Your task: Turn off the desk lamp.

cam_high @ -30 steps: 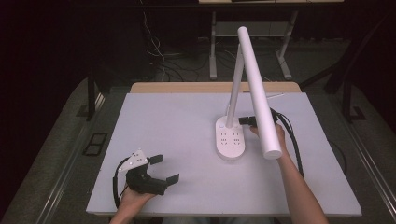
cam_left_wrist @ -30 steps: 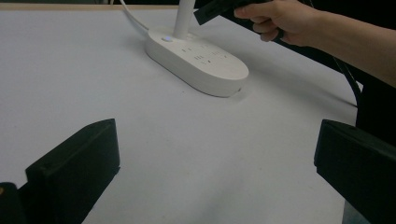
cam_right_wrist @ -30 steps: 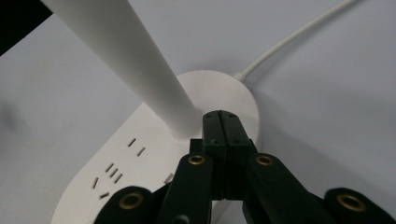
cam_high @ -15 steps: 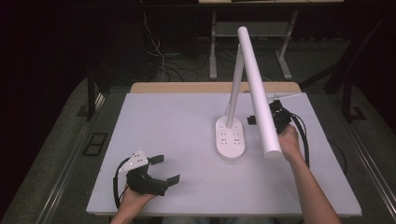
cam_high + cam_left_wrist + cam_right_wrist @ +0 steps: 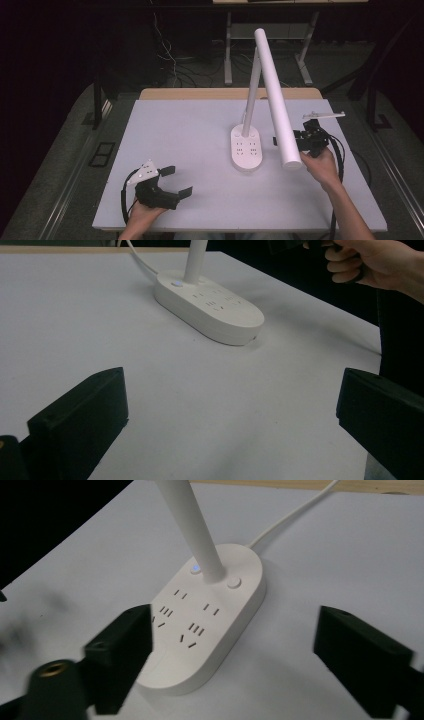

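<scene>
Two grippers, left (image 5: pixel 172 181) and right (image 5: pixel 300 141), we held released; the lamp (image 5: pixel 247 148) looked top-heavy, so we'd grasp its stiff stem (image 5: pixel 192 525).

A dim room — grey carpet floor (image 5: pixel 60 165) around the white table (image 5: pixel 190 130); at twelve o'clock, metal desk legs (image 5: pixel 228 55) and tangled cables (image 5: pixel 172 60).
</scene>
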{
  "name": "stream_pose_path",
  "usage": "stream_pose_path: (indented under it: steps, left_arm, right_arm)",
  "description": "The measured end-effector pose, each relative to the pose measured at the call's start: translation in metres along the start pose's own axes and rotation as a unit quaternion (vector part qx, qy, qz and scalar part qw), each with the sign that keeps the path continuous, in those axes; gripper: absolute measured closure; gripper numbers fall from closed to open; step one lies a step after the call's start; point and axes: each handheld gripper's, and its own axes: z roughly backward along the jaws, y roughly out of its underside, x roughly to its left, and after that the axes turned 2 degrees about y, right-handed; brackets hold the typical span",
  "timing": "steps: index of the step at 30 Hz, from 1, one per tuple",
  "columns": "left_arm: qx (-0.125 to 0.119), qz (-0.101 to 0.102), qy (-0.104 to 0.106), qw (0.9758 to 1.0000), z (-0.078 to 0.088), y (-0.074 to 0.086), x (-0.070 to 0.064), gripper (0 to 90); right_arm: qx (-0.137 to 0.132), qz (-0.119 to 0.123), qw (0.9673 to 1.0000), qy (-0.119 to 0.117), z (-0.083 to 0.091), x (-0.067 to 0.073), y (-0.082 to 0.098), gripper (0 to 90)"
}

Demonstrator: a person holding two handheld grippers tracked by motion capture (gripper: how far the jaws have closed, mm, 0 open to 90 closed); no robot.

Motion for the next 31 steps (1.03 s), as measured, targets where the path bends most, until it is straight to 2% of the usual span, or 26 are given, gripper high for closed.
stream_pose_path:
  steps: [3,5,9,17,26,31]
  left_arm:
    - [0.0,0.0,-0.001,1.0,0.0,0.0,0.0,0.0]
    - [-0.001,-0.001,0.0,1.0,0.0,0.0,-0.001,0.0]
    - [-0.001,0.0,0.0,1.0,0.0,0.0,-0.001,0.0]
    - [0.002,-0.001,-0.002,1.0,0.0,0.0,0.0,0.0]
    - [0.001,-0.002,-0.002,1.0,0.0,0.0,0.0,0.0]
    - [0.002,-0.002,-0.002,1.0,0.0,0.0,0.0,0.0]
  right_arm:
    - [-0.003,0.002,1.0,0.003,0.009,0.005,0.01,0.7]
    - [0.0,0.002,1.0,0.003,0.011,0.007,0.013,0.7]
    - [-0.003,0.019,0.9998,0.009,0.02,0.012,0.025,0.6]
    - [-0.022,0.01,0.9997,0.002,0.038,0.018,0.057,0.7]
    - [-0.031,0.008,0.9995,0.001,0.043,0.024,0.085,0.7]
    - [-0.035,0.019,0.9992,0.001,0.043,0.03,0.1,0.7]
